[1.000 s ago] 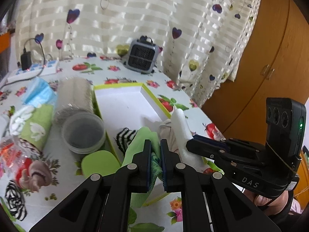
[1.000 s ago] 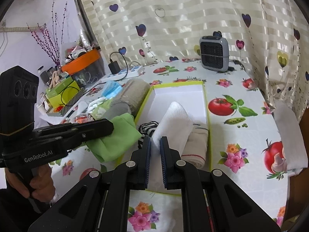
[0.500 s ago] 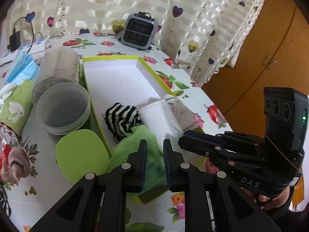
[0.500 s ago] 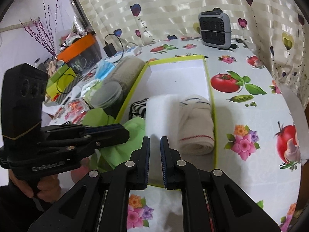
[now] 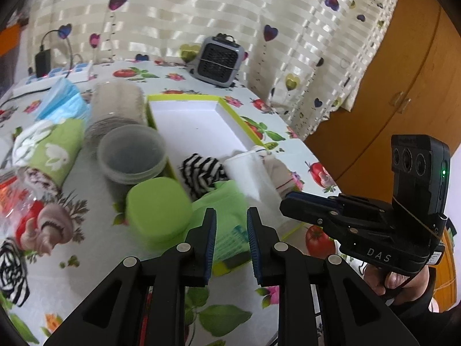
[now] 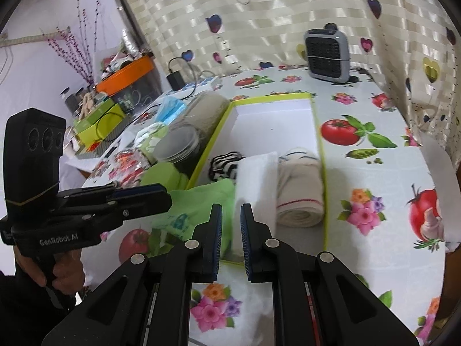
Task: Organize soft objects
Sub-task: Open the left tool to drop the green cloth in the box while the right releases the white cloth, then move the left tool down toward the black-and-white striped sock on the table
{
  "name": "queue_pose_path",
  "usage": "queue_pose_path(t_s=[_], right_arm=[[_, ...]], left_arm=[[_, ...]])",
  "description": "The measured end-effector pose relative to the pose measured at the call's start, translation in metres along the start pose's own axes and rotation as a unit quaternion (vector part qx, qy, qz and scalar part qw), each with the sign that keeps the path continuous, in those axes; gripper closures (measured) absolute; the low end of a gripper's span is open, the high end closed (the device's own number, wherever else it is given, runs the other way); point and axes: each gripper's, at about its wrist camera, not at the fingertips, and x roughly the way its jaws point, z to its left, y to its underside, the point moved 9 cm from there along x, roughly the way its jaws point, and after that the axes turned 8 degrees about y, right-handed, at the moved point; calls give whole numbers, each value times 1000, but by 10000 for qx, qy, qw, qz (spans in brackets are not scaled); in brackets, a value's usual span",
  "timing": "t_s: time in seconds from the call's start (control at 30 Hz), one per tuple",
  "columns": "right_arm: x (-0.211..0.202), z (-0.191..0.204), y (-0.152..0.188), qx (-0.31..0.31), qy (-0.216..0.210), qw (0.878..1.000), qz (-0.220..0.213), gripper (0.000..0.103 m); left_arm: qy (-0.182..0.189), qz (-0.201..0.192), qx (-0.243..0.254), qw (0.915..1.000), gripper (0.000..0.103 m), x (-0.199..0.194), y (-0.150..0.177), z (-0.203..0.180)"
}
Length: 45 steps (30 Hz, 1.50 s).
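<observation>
From the left wrist view, the left gripper (image 5: 230,227) has its fingers parted with nothing pinched between them; the green cloth (image 5: 230,201) lies just ahead of the tips, draped over the near left corner of the yellow-rimmed box (image 5: 230,112). Inside the box, at its near end, sit a striped sock roll (image 5: 201,170), a white roll (image 5: 250,173) and a beige roll (image 5: 278,173); the far half is bare. Outside, along the bench's (image 5: 95,248) left edge, a green bunny-print roll (image 5: 57,150), another striped piece (image 5: 11,274) and a blue cloth (image 5: 62,103) lie unsorted, so I judge the job roughly half done.

From the right wrist view, the right gripper (image 6: 230,227) is likewise slightly spread and empty, with the white roll (image 6: 253,178) lying in the box just beyond its tips. The beige roll (image 6: 299,190) rests against the box's right wall (image 6: 321,173), the green cloth (image 6: 201,201) at the near left corner.
</observation>
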Motion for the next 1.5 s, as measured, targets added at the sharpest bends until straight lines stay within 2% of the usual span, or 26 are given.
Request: queue_pose_path(t_s=[0.3, 0.53, 0.8, 1.03, 1.23, 1.27, 1.37, 1.5], right_arm=[[6, 17, 6, -146, -48, 9998, 116, 90], [21, 45, 11, -420, -227, 9985, 254, 90], [51, 32, 24, -831, 589, 9917, 789, 90], [51, 30, 24, -986, 777, 9883, 862, 90], [33, 36, 15, -879, 685, 9923, 546, 89], [31, 37, 13, -862, 687, 9927, 500, 85], [21, 40, 8, -812, 692, 9937, 339, 61], [10, 46, 1, -769, 668, 9947, 144, 60]], left_arm=[[-115, 8, -5, 9999, 83, -13, 15, 4], [-261, -141, -154, 9994, 83, -34, 23, 15], [-314, -219, -275, 9989, 83, -45, 27, 23], [-321, -261, -313, 9987, 83, -49, 27, 25], [-485, -295, -317, 9979, 83, -53, 27, 30], [-535, -296, -318, 9976, 83, -53, 27, 31], [-705, -298, -352, 9964, 82, -55, 27, 36], [-914, -317, -410, 9945, 81, -60, 29, 44]])
